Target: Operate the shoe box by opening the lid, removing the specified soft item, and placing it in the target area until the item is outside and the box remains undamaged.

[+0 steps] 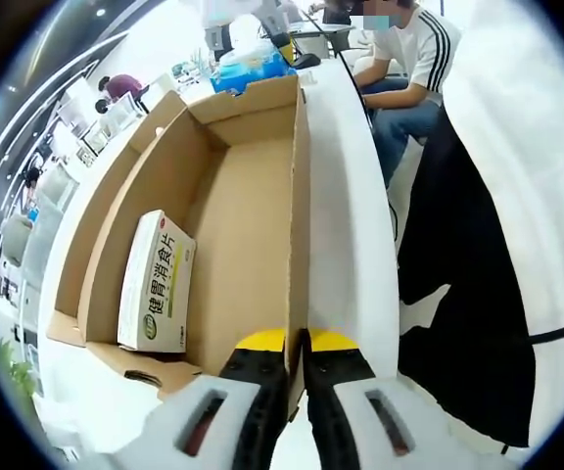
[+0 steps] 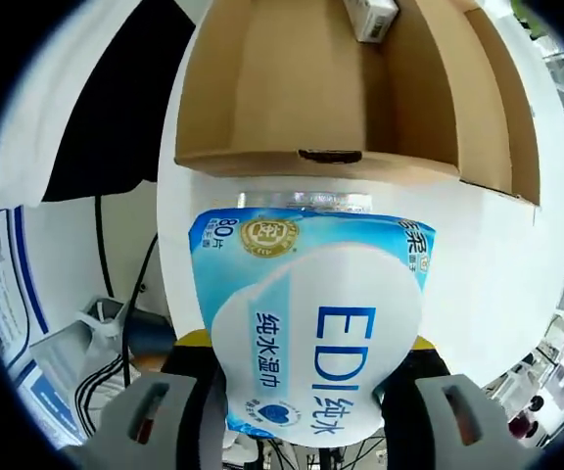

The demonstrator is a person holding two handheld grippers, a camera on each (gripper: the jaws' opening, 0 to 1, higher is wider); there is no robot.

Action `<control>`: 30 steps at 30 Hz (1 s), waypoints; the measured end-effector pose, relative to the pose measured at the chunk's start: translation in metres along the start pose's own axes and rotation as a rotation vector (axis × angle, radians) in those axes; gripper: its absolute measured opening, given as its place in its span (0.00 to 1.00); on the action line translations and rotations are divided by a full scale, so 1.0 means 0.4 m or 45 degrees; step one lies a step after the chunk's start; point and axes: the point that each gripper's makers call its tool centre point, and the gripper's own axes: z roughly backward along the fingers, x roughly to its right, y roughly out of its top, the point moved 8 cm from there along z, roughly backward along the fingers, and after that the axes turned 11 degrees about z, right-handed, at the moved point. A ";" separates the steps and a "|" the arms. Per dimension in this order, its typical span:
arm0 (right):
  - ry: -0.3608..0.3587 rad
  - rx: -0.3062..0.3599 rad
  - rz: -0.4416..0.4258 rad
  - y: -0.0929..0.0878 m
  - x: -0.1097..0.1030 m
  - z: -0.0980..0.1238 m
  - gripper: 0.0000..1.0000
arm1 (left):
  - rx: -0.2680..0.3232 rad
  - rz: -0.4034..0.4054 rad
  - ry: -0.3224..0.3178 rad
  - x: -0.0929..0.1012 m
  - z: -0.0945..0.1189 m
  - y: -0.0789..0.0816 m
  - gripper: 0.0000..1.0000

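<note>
The wet-wipe pack [image 2: 316, 323], a soft blue-and-white packet, sits clamped between the jaws of the right gripper [image 2: 311, 392], already outside the shoe box [image 2: 311, 98] and held over the white table [image 2: 497, 264]. In the right gripper view the pack's long axis runs straight ahead along the jaws, its far edge pointing at the box's near outer wall, which lies just beyond it and apart from it. The bare table surface lies off to the pack's right side, and the box stands dead ahead, so the judgement is that setting the pack down calls for lowering or steering clear of the cardboard rather than pushing forward.

In the left gripper view the left gripper [image 1: 297, 367] is closed on the box's side wall [image 1: 299, 196], one jaw inside and one outside, steadying the open box. That wall runs directly away from the gripper. A small medicine carton [image 1: 157, 284] stands inside the box, ahead and to the left. The right gripper alone holds the pack, so the placing falls to it.
</note>
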 end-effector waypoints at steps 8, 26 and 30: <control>0.011 -0.007 -0.014 0.003 0.003 -0.004 0.62 | 0.002 0.001 0.000 -0.001 -0.001 -0.002 0.04; -0.001 0.012 -0.019 0.002 0.002 -0.018 0.64 | 0.007 -0.008 -0.008 0.000 0.002 0.001 0.04; -0.036 0.061 -0.021 -0.008 -0.004 -0.017 0.66 | 0.005 -0.007 -0.015 -0.001 0.003 0.002 0.04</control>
